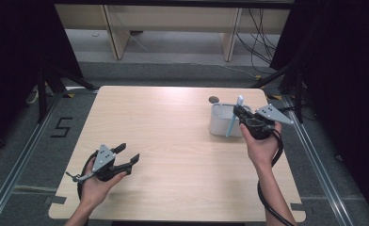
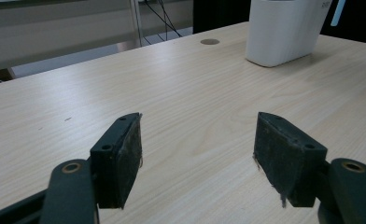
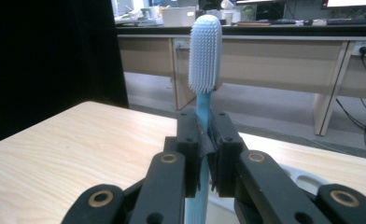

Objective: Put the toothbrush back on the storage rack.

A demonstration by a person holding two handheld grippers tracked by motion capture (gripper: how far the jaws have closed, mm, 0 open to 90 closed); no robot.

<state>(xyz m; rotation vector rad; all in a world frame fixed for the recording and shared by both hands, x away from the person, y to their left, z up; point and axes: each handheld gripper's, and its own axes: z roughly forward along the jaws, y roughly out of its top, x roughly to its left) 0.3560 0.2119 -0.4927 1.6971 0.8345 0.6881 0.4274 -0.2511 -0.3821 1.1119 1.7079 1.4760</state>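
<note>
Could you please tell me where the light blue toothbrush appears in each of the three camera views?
High view: the toothbrush is at right, clamped in the right gripper, slanting down at the white cup.
Left gripper view: a blue sliver at the top right edge, probably it, beside the cup.
Right gripper view: centre, upright, bristles at top.
Shared landmark: the white cup.

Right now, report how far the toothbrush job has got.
Done: the right gripper is shut on the blue toothbrush, bristle end up. In hand: the brush hangs at the white holder, its lower end against the holder's front in the high view. Left: whether it goes in or comes out, it isn't set down yet. The left gripper waits open.
</note>
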